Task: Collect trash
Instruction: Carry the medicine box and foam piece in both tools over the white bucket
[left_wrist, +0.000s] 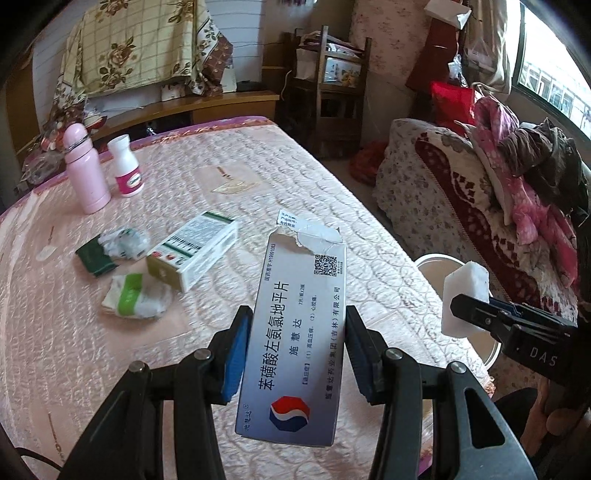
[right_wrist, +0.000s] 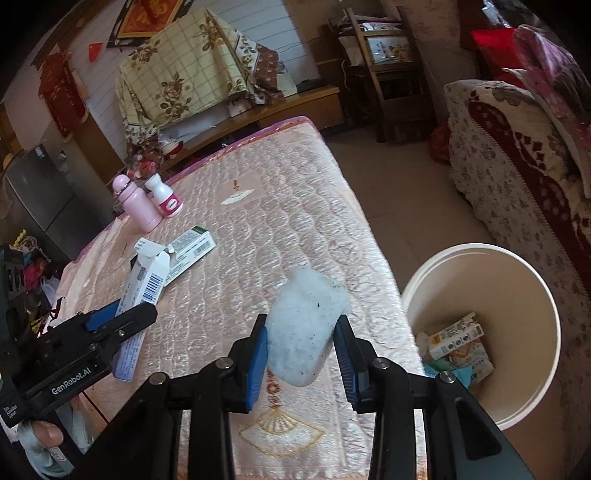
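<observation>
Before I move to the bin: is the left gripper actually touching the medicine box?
Touching. In the left wrist view, both blue pads of the left gripper press against the side edges of the medicine box, with no gap visible.

Left wrist view: looking forward along its own fingers (left_wrist: 236, 354), sitting close above the near end of the bed (left_wrist: 258, 184) and facing the far wall.
Right wrist view: looking the same way from further right, taking in the white bucket (right_wrist: 546, 369) beside the bed (right_wrist: 295, 221).
Shared: both are showing the bed, pink bottle (left_wrist: 85, 170) (right_wrist: 138, 206), white bottle (left_wrist: 126, 166) (right_wrist: 166, 199), and each other's gripper at the frame edge.
</observation>
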